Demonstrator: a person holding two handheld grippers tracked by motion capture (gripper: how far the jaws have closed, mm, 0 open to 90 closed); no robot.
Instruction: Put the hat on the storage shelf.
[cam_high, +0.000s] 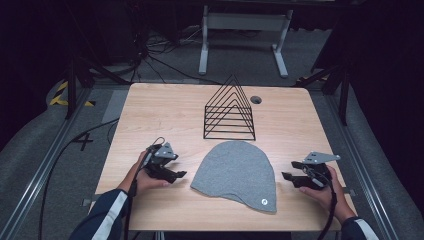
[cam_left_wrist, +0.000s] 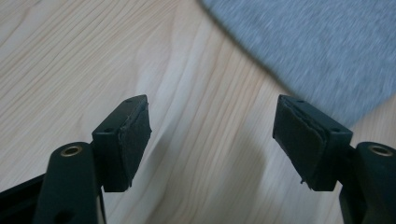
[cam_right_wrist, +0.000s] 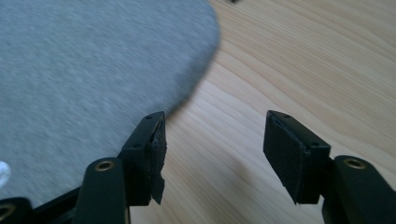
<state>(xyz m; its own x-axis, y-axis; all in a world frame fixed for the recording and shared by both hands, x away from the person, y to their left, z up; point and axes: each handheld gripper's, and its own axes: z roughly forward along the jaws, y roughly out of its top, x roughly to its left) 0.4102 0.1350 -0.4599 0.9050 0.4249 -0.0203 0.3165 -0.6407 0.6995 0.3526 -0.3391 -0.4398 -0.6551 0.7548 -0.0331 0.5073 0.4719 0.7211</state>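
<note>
Here is a grey hat (cam_high: 235, 174) lying flat on the wooden table (cam_high: 150, 110), near the front edge, a small white tag at its lower right corner. Behind it a black wire rack (cam_high: 229, 111) stands upright, apart from the hat. The left gripper (cam_high: 177, 176) sits just left of the hat, jaws spread wide with nothing between them; in the left gripper view there is bare wood between the pads (cam_left_wrist: 133, 140) and the hat's edge just beyond the right jaw. The right gripper (cam_high: 287, 177) is on the other side, near the hat's right edge, also wide open and holding nothing, with grey cloth behind one jaw in its own view.
</note>
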